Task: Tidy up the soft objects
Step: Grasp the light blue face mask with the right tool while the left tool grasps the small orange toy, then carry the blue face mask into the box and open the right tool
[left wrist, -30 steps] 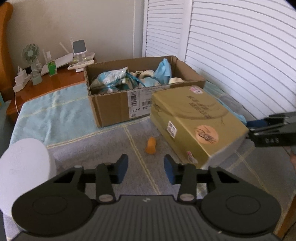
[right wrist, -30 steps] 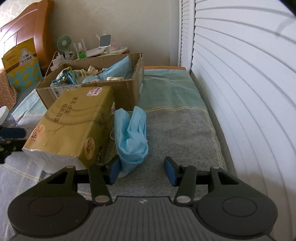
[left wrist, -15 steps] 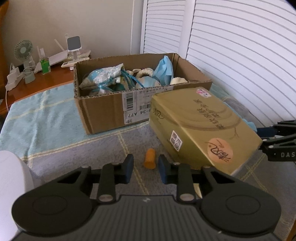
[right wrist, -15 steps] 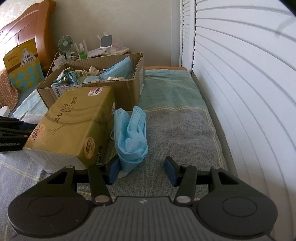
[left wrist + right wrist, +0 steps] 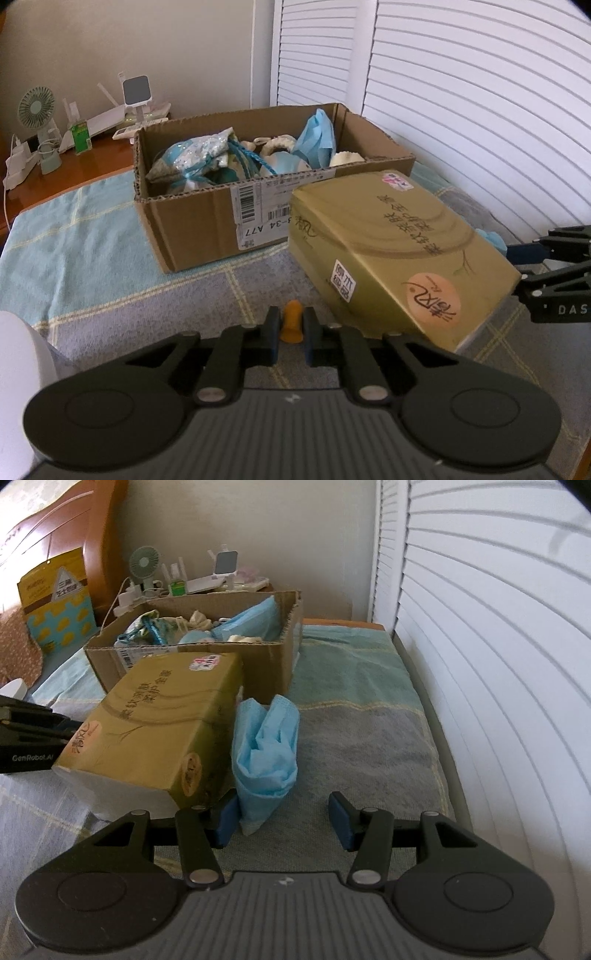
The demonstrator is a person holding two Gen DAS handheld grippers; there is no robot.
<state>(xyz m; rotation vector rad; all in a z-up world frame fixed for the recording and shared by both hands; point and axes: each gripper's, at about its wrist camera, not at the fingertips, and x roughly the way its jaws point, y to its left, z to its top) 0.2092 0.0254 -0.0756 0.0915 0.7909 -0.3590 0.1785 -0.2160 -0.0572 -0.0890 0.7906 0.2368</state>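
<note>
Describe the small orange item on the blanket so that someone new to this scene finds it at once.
Start at the open cardboard box on the checked blanket, then come toward the camera past the gold tissue pack. The orange piece stands between the left gripper jaws, shut on it. It is the only orange thing there, tiny beside its neighbours.

The left gripper (image 5: 290,334) points down at a slant just in front of the golden tissue pack (image 5: 391,254), its fingers closed on a small orange piece (image 5: 291,326). The right gripper (image 5: 284,821) is at the pack's other end, also slanted down, its fingers apart and holding nothing.
</note>
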